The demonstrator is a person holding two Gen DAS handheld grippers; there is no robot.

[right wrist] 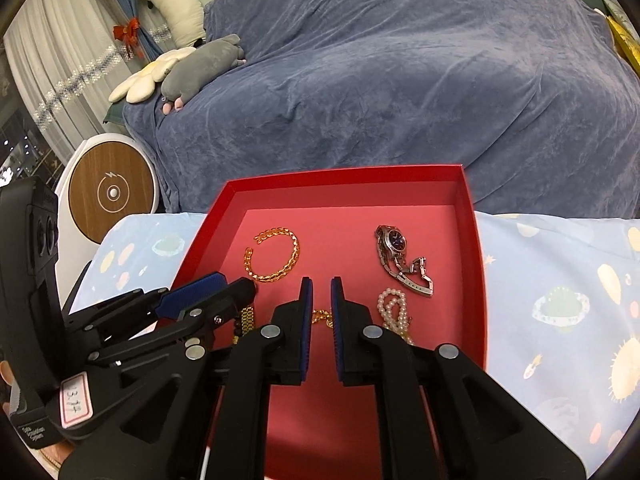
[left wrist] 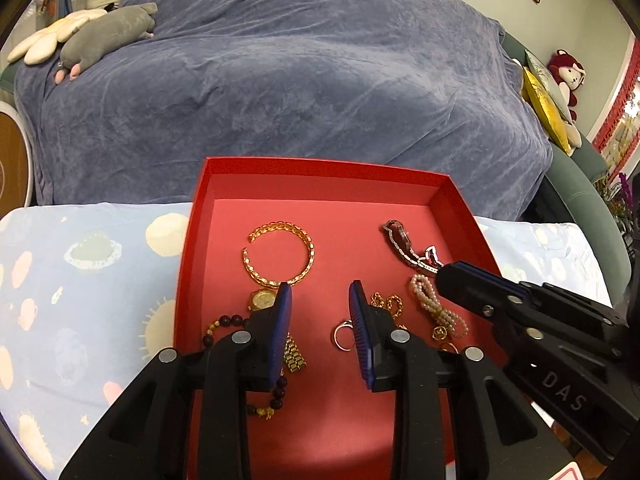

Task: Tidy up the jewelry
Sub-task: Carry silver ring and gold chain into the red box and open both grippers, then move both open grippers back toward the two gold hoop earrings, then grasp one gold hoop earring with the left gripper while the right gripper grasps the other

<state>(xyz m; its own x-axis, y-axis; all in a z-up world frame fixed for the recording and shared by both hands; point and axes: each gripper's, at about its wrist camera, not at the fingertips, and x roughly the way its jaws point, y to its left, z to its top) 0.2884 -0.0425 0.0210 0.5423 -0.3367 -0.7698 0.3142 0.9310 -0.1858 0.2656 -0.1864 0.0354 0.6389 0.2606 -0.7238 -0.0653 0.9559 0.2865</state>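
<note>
Red tray: jewelry beyond hand-held gripper

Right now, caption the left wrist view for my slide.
Left gripper hovers open over gold bangle, rings and beads in a red tray.

I log: red box, pink floor; gold bangle beyond my left blue pads; white pearls right of fingers; planet-print pale-blue cloth.

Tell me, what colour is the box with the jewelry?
Red box, clearest in the right wrist view.
</note>
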